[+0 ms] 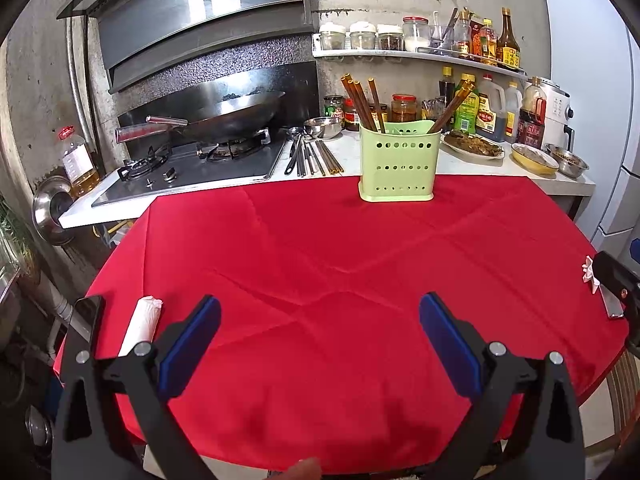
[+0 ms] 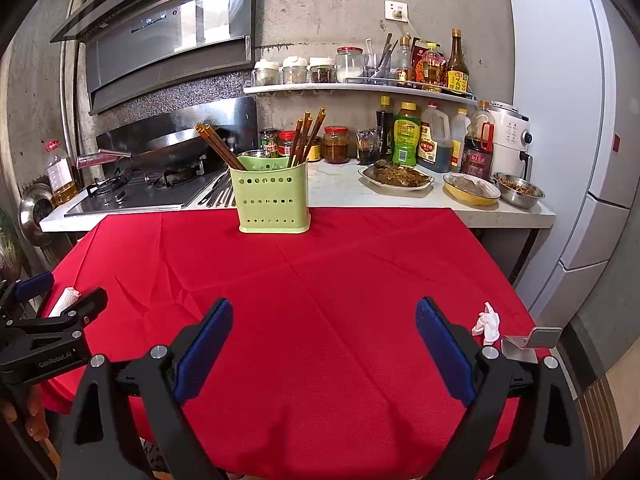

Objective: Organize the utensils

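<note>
Chopsticks (image 1: 362,100) stand in a green perforated holder (image 1: 398,164) at the far edge of the red tablecloth (image 1: 340,280), upper centre of both views. More utensils (image 1: 312,158) lie on the counter beside the stove, upper left of centre. Left gripper (image 1: 320,344) and right gripper (image 2: 324,350) both gape wide, empty, over the cloth at the bottom.

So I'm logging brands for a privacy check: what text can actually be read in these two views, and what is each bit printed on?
"GenRobot.AI": white lettering on the black body of the left gripper, seen in the right wrist view.
Range hood: a small lit display, too small to read.
Bottles on the counter and shelf bottles: printed labels, too blurred to read.
Jar behind the green utensil holder: label partly hidden, unreadable.
</note>
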Action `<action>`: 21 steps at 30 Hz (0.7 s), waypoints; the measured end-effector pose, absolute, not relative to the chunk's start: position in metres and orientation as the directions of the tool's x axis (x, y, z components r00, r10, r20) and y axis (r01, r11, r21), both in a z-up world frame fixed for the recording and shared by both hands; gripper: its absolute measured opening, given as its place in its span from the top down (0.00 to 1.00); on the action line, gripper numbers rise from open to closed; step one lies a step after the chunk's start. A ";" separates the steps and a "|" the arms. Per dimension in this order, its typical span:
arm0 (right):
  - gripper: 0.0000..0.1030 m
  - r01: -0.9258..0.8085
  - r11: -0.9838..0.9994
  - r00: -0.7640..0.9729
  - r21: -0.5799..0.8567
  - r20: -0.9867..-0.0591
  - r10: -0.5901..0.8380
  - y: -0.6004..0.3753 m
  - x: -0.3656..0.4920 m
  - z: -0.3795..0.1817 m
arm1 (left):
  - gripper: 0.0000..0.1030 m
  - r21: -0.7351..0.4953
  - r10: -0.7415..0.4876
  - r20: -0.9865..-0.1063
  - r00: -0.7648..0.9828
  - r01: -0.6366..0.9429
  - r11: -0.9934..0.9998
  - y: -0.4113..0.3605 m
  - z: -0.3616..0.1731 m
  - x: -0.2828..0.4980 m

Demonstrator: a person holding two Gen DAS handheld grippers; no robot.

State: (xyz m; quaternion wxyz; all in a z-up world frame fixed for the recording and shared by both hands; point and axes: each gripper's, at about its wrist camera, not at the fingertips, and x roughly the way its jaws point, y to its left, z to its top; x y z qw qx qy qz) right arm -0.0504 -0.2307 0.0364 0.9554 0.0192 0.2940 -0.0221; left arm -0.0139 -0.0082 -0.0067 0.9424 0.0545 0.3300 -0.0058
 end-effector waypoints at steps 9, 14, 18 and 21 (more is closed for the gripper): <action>0.11 0.053 0.998 0.825 0.023 -0.565 -0.031 -0.232 -0.051 0.035 | 0.06 0.099 0.029 -0.624 0.781 0.043 0.994 -0.009 -0.008 -0.014; 0.11 0.051 0.998 0.824 0.023 -0.566 -0.029 -0.232 -0.051 0.034 | 0.06 0.098 0.029 -0.625 0.780 0.041 0.994 -0.009 -0.008 -0.014; 0.11 0.051 0.998 0.823 0.024 -0.568 -0.029 -0.232 -0.051 0.033 | 0.06 0.100 0.032 -0.628 0.777 0.040 0.994 -0.009 -0.008 -0.013; 0.11 0.050 0.998 0.821 0.026 -0.570 -0.026 -0.233 -0.051 0.032 | 0.06 0.103 0.033 -0.629 0.777 0.042 0.994 -0.008 -0.009 -0.013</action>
